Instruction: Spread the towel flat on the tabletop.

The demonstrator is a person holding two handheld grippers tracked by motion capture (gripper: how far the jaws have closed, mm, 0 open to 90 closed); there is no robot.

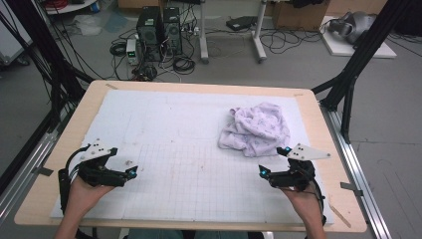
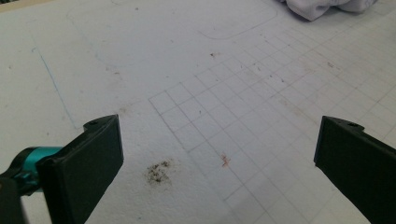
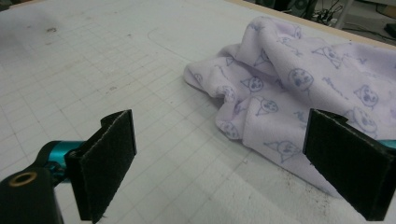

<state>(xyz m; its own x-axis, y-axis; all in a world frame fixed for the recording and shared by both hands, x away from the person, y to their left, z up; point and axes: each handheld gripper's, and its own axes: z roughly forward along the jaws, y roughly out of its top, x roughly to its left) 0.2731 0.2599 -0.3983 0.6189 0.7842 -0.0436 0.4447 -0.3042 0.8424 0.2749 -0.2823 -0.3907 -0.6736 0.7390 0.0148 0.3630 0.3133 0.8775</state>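
A crumpled lilac cloth (image 1: 255, 129) with small cat drawings lies on the right half of the white mat. My right gripper (image 1: 273, 161) hovers just in front of the cloth's near edge, held from below by a hand. In the right gripper view the cloth (image 3: 299, 79) lies ahead and to the right, and the right gripper (image 3: 223, 119) is open with bare mat between its pads. My left gripper (image 1: 123, 162) sits over the mat's near left part, far from the cloth. It is open (image 2: 219, 126) with nothing between its jaws, and the cloth (image 2: 322, 7) peeks in at the top.
The gridded white mat (image 1: 174, 164) covers a wooden table (image 1: 308, 107). A dark smudge (image 2: 159, 171) marks the mat near the left gripper. Black frame posts (image 1: 358, 59) flank the table. Computer towers (image 1: 159, 30) and cables lie on the floor behind.
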